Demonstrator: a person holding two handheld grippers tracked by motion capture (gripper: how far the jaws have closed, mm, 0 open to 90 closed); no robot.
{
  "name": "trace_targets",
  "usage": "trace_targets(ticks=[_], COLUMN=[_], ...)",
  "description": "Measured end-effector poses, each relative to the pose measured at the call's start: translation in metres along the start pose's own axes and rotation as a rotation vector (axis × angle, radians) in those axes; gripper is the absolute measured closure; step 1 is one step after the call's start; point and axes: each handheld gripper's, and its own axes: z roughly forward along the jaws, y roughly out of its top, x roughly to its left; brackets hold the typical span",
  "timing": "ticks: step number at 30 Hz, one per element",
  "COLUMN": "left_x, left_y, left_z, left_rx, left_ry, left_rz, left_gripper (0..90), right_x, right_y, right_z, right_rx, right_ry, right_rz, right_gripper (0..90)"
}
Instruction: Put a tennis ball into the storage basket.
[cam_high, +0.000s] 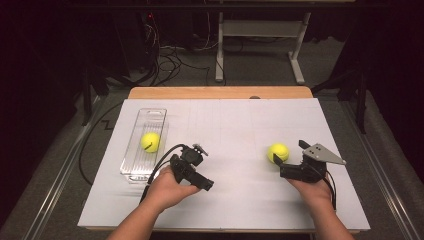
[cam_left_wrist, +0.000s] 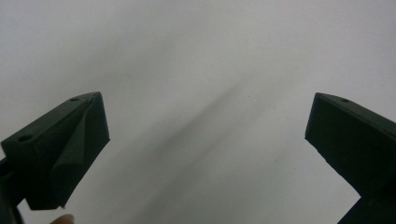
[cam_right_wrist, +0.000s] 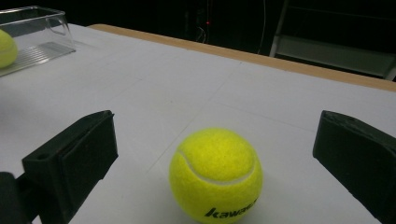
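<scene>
One yellow felt tennis ball (cam_right_wrist: 215, 175) is flanked by the right hand-held gripper (cam_right_wrist: 212, 158), released, near the bench's (cam_high: 235, 125) right edge; left hand-held gripper (cam_left_wrist: 205, 140) likewise released.

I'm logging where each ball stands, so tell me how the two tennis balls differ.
The ball in the clear tray lies inside the tray's walls, while the ball on the white table lies bare on the tabletop. The tray ball has no tool around it; the table ball sits between the open jaws of the right tool. Both are yellow-green and look alike in size.
</scene>
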Motion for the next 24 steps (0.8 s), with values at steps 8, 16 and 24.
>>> trace_targets(ticks=[8, 16, 24], left_x=[-0.002, -0.002, 0.0], left_y=[-0.001, -0.002, -0.002], left_z=[0.0, -0.003, -0.003], left_rx=[0.001, -0.01, -0.01], left_ry=[0.0, -0.005, -0.005], left_rz=[0.005, 0.008, 0.002], left_gripper=[0.6, 0.6, 0.6], right_x=[-0.004, -0.006, -0.005], right_y=[0.0, -0.006, -0.011], right_z=[0.015, 0.022, 0.027], right_rx=[0.014, 0.06, 0.115], right_ry=[-0.01, -0.008, -0.01], right_rz=[0.021, 0.033, 0.02], right_gripper=[0.2, 0.3, 1.8])
